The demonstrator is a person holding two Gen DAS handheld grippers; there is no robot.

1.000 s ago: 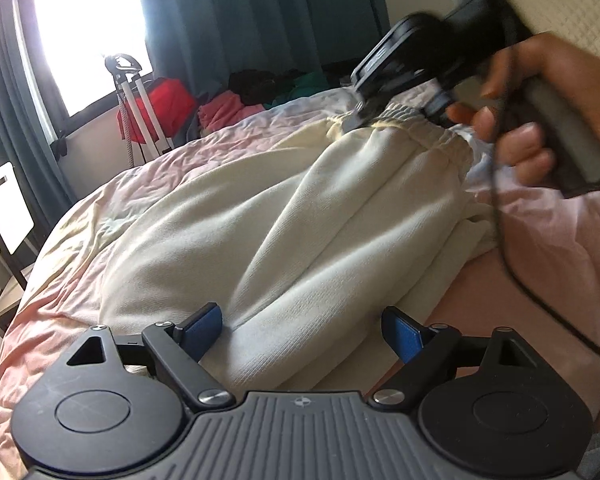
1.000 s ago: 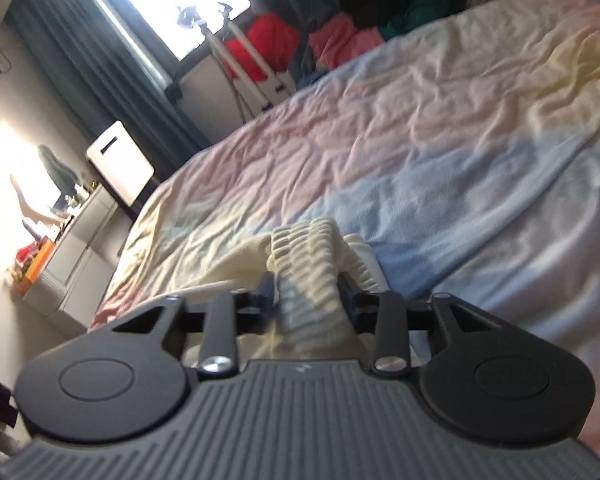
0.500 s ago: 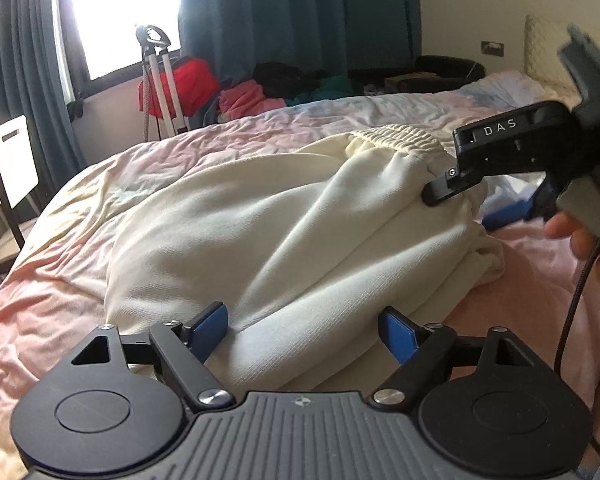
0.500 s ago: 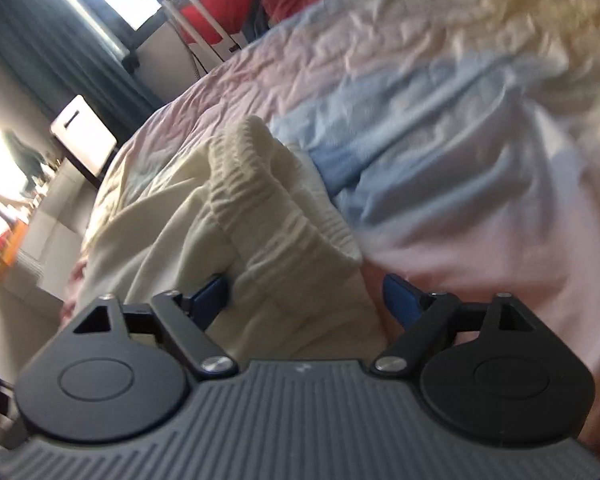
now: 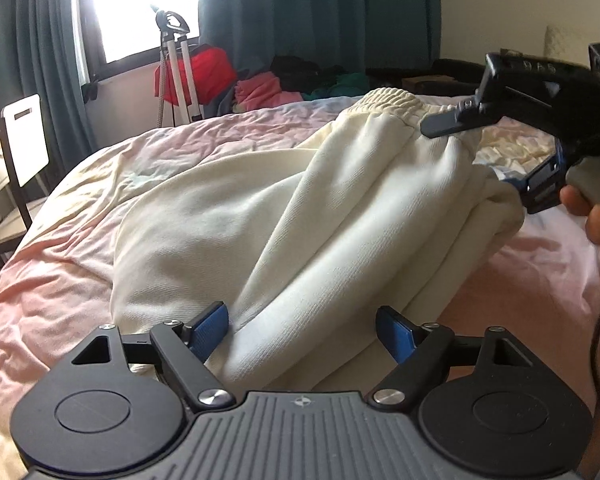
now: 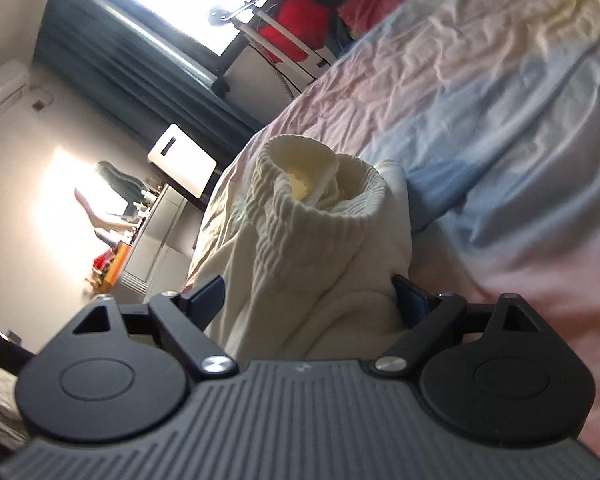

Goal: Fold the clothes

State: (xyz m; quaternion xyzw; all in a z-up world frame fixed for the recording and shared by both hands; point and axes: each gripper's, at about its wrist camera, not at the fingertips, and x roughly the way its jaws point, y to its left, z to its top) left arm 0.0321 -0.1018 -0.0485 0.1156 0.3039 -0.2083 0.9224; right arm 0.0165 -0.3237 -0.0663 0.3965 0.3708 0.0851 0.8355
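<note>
Cream sweatpants [image 5: 300,216] lie bunched on the pastel bed sheet [image 5: 60,272]; the ribbed waistband [image 5: 388,102] is at the far end. My left gripper [image 5: 302,330] is open, its blue pads either side of a fold at the near end. My right gripper [image 5: 496,156] shows in the left wrist view at the waistband end, open, one finger above the cloth and one below. In the right wrist view the right gripper [image 6: 308,300] is open with the waistband [image 6: 320,208] standing up between its fingers.
A white-backed chair [image 5: 20,148] stands left of the bed. A tripod [image 5: 176,68], a red bag [image 5: 204,72] and a heap of clothes [image 5: 300,80] sit under the window with teal curtains [image 5: 320,12]. A white dresser [image 6: 152,240] stands at the left wall.
The right gripper opened, letting go of the waistband, which had been pinched one second ago. It stays at the waistband end, rolled to a new angle. The left gripper stayed open at the near fold.
</note>
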